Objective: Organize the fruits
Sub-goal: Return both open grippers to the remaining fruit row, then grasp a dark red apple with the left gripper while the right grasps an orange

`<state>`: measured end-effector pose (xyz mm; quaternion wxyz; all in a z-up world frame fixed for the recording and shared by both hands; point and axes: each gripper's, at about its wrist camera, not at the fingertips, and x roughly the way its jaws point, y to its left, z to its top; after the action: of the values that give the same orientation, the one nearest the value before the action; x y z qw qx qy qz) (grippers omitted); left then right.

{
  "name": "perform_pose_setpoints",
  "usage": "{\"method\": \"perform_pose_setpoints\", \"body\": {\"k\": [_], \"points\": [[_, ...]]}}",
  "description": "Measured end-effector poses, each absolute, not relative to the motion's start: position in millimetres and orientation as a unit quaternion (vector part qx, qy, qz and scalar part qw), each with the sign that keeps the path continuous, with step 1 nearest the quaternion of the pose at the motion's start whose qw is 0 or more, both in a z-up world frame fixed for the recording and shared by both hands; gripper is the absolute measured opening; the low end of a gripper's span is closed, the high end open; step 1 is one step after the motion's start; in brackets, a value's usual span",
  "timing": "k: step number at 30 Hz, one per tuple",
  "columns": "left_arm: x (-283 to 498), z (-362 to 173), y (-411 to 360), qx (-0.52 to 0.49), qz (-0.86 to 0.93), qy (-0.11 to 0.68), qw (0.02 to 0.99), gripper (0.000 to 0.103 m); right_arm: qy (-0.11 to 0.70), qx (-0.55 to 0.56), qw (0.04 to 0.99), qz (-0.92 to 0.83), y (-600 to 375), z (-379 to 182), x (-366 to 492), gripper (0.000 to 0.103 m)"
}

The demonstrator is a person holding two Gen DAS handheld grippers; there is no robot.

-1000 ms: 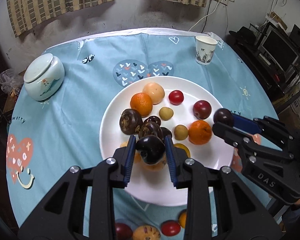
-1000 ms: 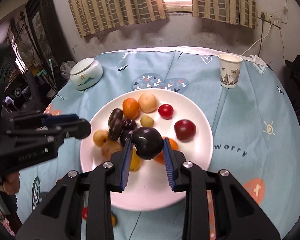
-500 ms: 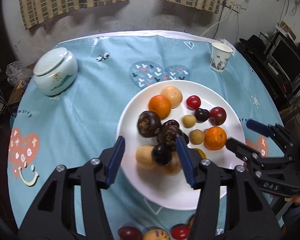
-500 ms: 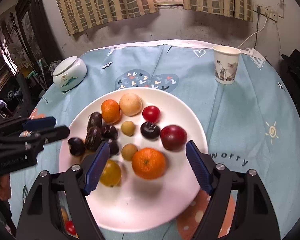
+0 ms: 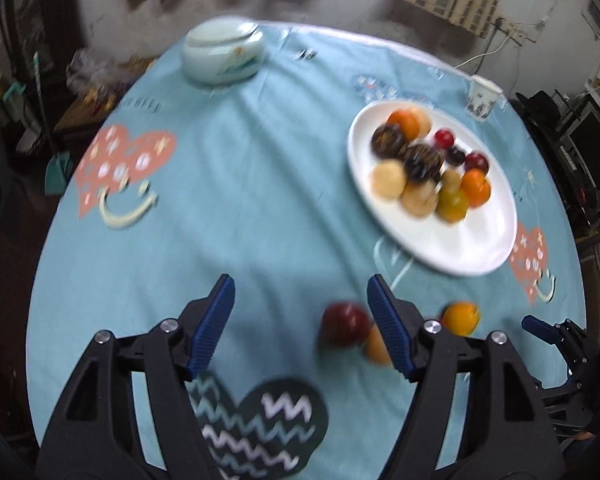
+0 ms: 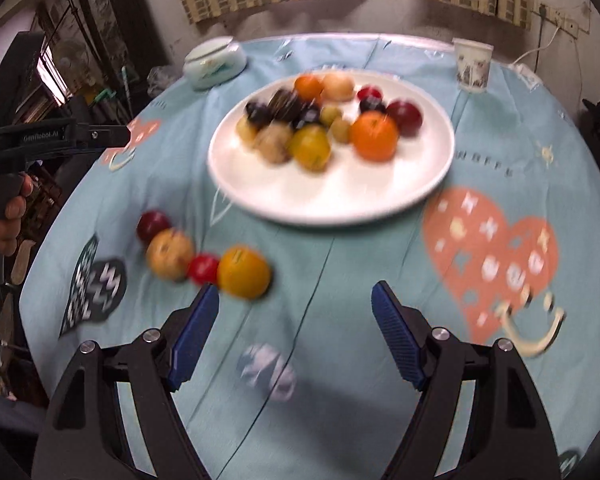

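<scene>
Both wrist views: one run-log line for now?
left claw: opening, empty | right claw: open, empty | plate: fruit piled | four fruits: on cloth

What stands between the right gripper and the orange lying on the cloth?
Nothing visible. The orange lies on bare cloth just ahead of the right gripper, off its left finger; a red fruit touches the orange's far side.
</scene>
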<state>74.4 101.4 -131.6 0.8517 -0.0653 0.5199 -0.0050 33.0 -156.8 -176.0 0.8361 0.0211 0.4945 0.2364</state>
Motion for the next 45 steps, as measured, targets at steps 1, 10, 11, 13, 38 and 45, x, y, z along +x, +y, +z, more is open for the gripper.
{"method": "perform_pose_setpoints", "body": {"k": [1,10,11,13,38,45], "points": [[64.8,-139.8,106.5,-0.075,0.0,0.531,0.844,0.07,0.5,0.021,0.832,0.238,-154.2,-179.5,24.9,0.079],[17.2,-181.7,106.8,-0.102,-0.003,0.584,0.806,0.07,0.513,-0.007,0.818,0.26,-135.1,-186.9,-20.1,0.079],[17.2,-181.8,105.7,-0.102,-0.003,0.583,0.806,0.07,0.514,-0.006,0.817,0.26,-134.3,-187.3,-23.8,0.079],[20.9,-179.5,103.8,-0.109,-0.008,0.582,0.806,0.072,0.518,-0.006,0.815,0.261,-133.0,-188.5,-27.8,0.079],[109.2,-205.3,76.9,-0.149,0.042,0.625,0.765,0.078,0.528,0.009,0.814,0.242,-135.2,-198.4,-20.1,0.079],[104.4,-199.3,86.0,-0.182,0.01,0.611,0.77,0.04,0.506,-0.001,0.828,0.241,-127.6,-187.6,-7.1,0.079]]}}
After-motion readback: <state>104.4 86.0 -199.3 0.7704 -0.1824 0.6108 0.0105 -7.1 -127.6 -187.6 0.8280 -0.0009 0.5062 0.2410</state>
